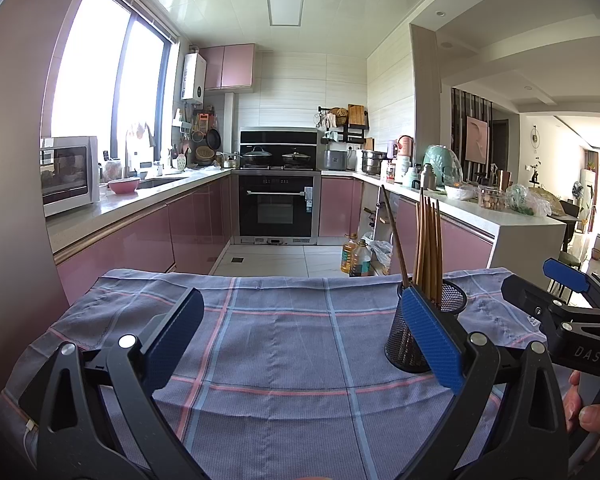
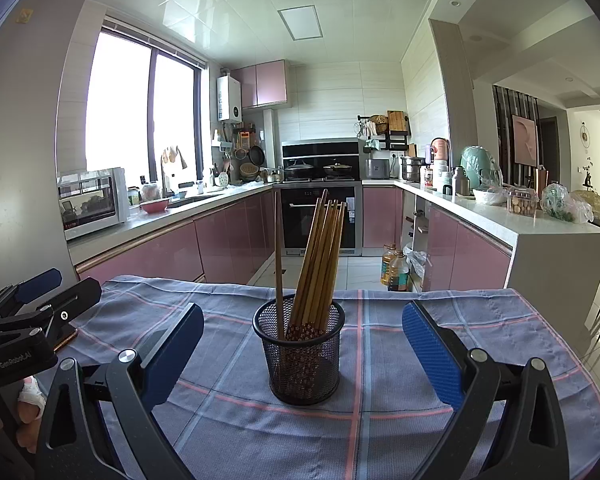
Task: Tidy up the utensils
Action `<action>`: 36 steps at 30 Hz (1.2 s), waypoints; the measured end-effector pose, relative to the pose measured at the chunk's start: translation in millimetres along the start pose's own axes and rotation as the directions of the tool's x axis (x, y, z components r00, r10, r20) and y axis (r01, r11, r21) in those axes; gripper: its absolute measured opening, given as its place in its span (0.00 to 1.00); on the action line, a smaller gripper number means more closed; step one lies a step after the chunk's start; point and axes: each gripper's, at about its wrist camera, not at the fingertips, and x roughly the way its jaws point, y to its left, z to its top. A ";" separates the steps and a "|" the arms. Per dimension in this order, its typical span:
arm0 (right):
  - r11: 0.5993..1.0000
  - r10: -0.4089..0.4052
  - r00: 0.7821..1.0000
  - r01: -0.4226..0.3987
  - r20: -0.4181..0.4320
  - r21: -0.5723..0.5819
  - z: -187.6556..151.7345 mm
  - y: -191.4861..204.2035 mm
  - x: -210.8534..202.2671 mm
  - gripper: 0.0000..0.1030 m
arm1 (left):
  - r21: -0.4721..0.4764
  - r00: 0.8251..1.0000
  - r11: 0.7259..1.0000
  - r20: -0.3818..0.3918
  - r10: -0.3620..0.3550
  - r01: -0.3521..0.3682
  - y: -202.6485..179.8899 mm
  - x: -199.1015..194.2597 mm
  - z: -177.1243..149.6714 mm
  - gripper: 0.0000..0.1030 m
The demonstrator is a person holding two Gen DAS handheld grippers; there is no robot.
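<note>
- The left gripper (image 1: 304, 338) has its two blue fingers (image 1: 432, 340) spread wide apart, with nothing between them but cloth.
- The right gripper (image 2: 304, 350) is spread wide too. Its blue fingers (image 2: 430, 354) stand on either side of the cup and do not touch it.
- In the right wrist view the black mesh cup (image 2: 300, 364) stands upright right in the middle, between the two fingers.
- In the left wrist view the same cup sits at about 3 o'clock, partly hidden behind the right-side finger of the left gripper.
- A bunch of wooden chopsticks (image 2: 320, 264) stands in the cup. The bunch leans toward 1 o'clock in the right wrist view.
- One single chopstick (image 2: 278, 272) stands apart from the bunch, at the cup's 9 o'clock side, almost straight up.
- The cup rests on a blue checked cloth (image 1: 284, 344) with pink and light blue lines. The cloth covers the whole table.
- In the left wrist view the right gripper shows at 3 o'clock, at the edge, with a person's fingers (image 1: 588, 412) under it.
- In the right wrist view the left gripper shows at 9 o'clock, with a hand (image 2: 28, 404) below it.
- Past the table, at 12 o'clock, is a kitchen with pink cabinets (image 2: 148, 252) and a black oven (image 1: 276, 208).
- A white microwave (image 1: 66, 174) sits on the counter at 9 o'clock.
- Two oil bottles (image 2: 396, 268) stand on the floor at about 2 o'clock.
</note>
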 end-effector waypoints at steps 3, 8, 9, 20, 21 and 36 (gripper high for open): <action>1.000 -0.002 1.000 0.002 0.000 0.001 -0.4 0.6 0.3 0.93 | 0.000 1.000 1.000 0.000 -0.001 0.001 0.1 0.1 0.2 0.94; 1.000 -0.002 1.000 0.002 0.002 0.001 -0.4 0.7 0.4 0.93 | 0.002 1.000 1.000 -0.001 -0.001 0.001 -0.1 0.7 -0.6 0.95; 1.000 -0.002 1.000 0.002 0.002 0.001 -0.5 1.0 0.6 0.93 | 0.001 1.000 1.000 -0.001 -0.001 0.001 0.0 0.7 -0.6 0.94; 1.000 -0.005 1.000 0.005 0.000 0.004 -0.5 2.4 2.0 0.93 | 0.000 1.000 1.000 -0.001 -0.001 0.001 -0.2 0.7 -0.3 0.94; 1.000 -0.005 1.000 0.005 0.001 0.004 -0.6 2.8 1.1 0.93 | 0.000 1.000 1.000 -0.001 -0.001 0.001 -0.1 0.5 0.0 0.94; 1.000 -0.006 1.000 0.006 0.003 0.006 -0.6 3.9 1.7 0.93 | 0.001 1.000 1.000 -0.002 -0.001 0.001 -0.1 0.8 0.1 0.94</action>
